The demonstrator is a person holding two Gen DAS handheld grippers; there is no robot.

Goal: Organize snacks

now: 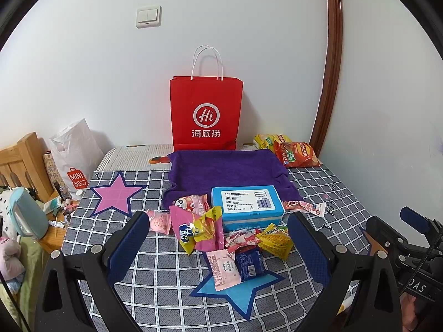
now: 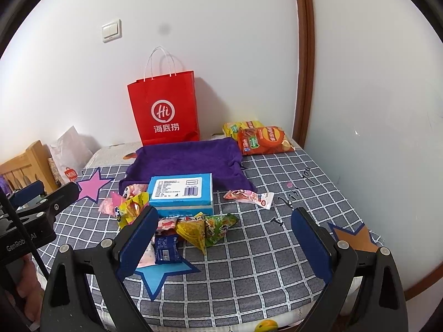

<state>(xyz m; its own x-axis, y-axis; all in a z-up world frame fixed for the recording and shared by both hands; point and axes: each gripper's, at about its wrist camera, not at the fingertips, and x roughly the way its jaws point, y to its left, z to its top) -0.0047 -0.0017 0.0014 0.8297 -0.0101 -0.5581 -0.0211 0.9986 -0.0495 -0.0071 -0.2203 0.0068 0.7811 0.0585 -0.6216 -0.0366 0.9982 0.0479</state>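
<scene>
Judging from the layout, barely begun: nothing sorted yet, everything left to do. Covering the table, a grey cloth with a white grid (image 1: 166,276), star patches sewn on. Standing upright at the far wall, a red paper carrier bag with white handles (image 1: 206,110), no snack visible in it. In front of it, touching its base, a purple towel spread flat (image 1: 224,168), bare except at its near edge. Resting on that near edge, a light-blue rectangular box with a white label (image 1: 246,203). Apart at the far right corner, an orange-red crisp packet (image 2: 263,139) overlapping a yellow one (image 2: 242,126). Heaped loose just in front of the box and to its left, small wrappers: yellow triangular packs (image 2: 193,231), pink sachets (image 1: 224,269), a dark-blue pouch (image 1: 250,264). Lying alone right of the box, a pink-and-white wrapper (image 2: 249,197). Hovering near the heap, left gripper (image 1: 218,249) spread wide, holding nothing; right gripper (image 2: 224,251) likewise apart and empty.
</scene>
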